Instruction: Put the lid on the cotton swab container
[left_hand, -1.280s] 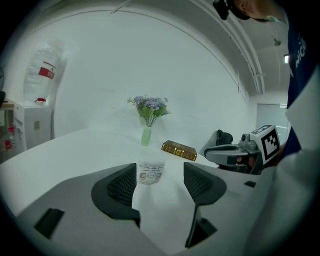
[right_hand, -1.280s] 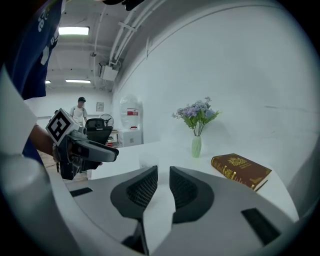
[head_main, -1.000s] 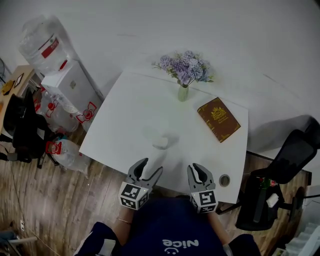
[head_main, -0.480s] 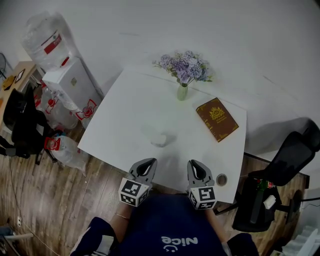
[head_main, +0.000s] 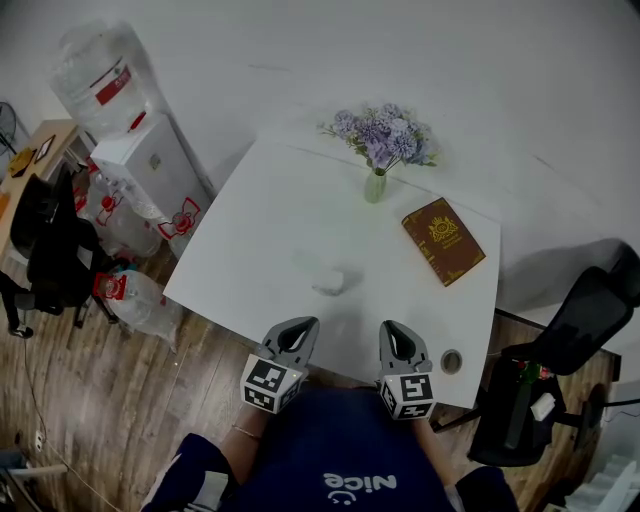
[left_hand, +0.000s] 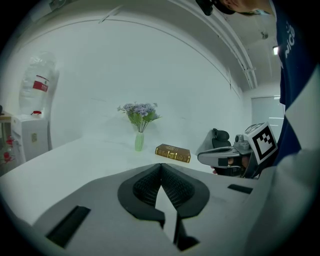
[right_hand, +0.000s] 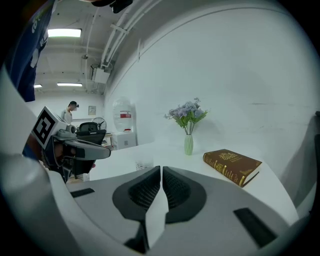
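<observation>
Head view: the left gripper (head_main: 303, 327) and right gripper (head_main: 391, 331) are held shut and empty, the right's jaws just closed. The cotton swab container (head_main: 327, 281) is seen on the surface (head_main: 260, 225), nearer than the vase (head_main: 375, 186); being light, it could be toppled by a hasty reach.

Person at near edge of table (head_main: 260, 220), one gripper per hand. Over that edge, left gripper (head_main: 299, 327): jaws together, empty. Just beside it, not touching, right gripper (head_main: 391, 329): jaws just closed further, now shut, nothing between. Both point across table, tipped slightly down.
</observation>
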